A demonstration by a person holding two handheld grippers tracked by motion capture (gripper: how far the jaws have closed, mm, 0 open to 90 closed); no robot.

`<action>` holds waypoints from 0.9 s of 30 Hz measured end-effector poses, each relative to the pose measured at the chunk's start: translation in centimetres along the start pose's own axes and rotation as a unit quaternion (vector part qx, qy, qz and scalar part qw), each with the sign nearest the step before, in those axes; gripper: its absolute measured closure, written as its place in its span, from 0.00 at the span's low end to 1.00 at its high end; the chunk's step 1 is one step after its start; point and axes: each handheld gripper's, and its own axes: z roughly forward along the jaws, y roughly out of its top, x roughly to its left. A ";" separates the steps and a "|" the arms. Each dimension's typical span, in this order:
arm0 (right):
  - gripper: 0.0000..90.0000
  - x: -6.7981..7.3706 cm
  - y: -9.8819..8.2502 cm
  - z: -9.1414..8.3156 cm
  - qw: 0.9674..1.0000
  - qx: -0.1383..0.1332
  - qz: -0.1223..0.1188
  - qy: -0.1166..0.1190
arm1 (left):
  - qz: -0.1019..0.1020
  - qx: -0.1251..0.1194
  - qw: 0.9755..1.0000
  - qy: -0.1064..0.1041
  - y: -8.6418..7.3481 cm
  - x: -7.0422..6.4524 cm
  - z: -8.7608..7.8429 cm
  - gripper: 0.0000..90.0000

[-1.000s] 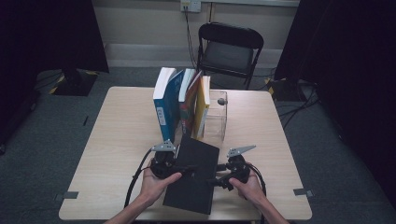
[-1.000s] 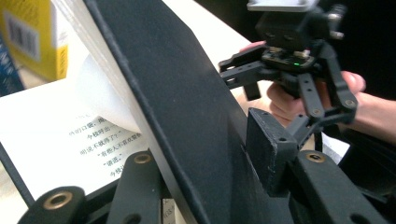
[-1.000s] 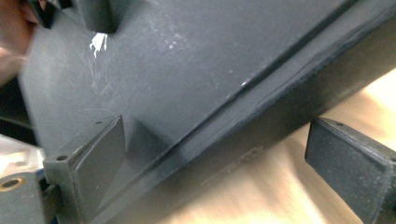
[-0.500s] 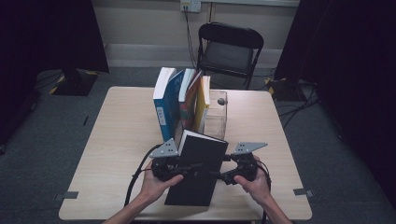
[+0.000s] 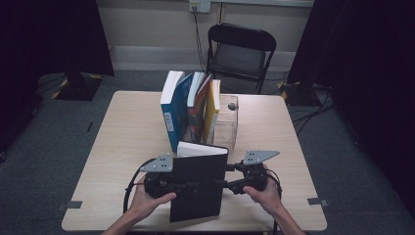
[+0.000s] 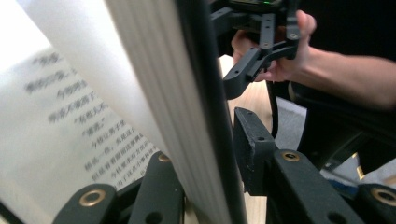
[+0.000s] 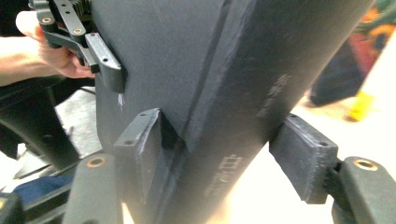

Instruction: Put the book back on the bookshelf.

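A black hardback book [image 5: 198,188] stands tilted on edge near the table's front, white page edges up. My left gripper [image 5: 161,182] grips its left side and my right gripper [image 5: 244,183] its right side. In the left gripper view the left gripper [image 6: 205,149] is shut on the black cover and a sheaf of pages [image 6: 154,93], with printed pages fanned open to the left. In the right gripper view the right gripper [image 7: 219,135] straddles the spine [image 7: 224,93]. Its jaws have just been closing, and both pads [image 7: 303,158] touch the book.
A row of upright books [image 5: 191,105] leans against a clear acrylic holder [image 5: 227,122] at the middle back of the wooden table [image 5: 122,137]. A black folding chair [image 5: 240,49] stands behind the table. Cables trail from both grippers.
The black book has gone from lying nearly flat to standing tilted up, lifted by both hands. The grippers have risen with it and moved slightly apart.
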 end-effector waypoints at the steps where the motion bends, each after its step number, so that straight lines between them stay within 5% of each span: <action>1: 0.33 0.0 0.0 0.4 1.000 0.005 0.001 0.009 | 0.009 0.004 1.000 0.000 0.1 -0.2 0.0 0.82; 5: 0.29 -0.3 0.0 1.6 0.999 0.018 0.008 0.039 | 0.017 0.009 1.000 0.004 0.1 -0.1 -0.1 0.81; 9: 0.32 -0.1 0.3 1.4 0.999 0.022 -0.003 0.026 | 0.015 0.015 1.000 0.005 0.3 0.3 0.1 0.80; 12: 0.36 0.6 0.7 0.9 0.999 0.020 -0.037 -0.008 | 0.014 0.010 1.000 0.021 0.4 0.5 0.7 0.81; 14: 0.40 1.0 1.3 0.2 0.998 0.008 -0.055 -0.033 | 0.048 0.008 0.998 0.050 0.5 0.3 1.2 0.81; 16: 0.39 1.0 1.3 0.0 0.997 0.011 -0.067 -0.048 | 0.047 0.007 0.998 0.046 0.7 0.4 1.5 0.79; 22: 0.47 0.8 0.9 -0.5 0.998 -0.004 -0.057 -0.037 | 0.022 -0.003 0.998 0.058 -0.2 1.5 0.6 0.63; 27: 0.39 1.0 0.9 0.0 0.999 -0.005 -0.045 -0.010 | 0.022 0.000 0.998 0.060 -0.5 0.9 0.3 0.63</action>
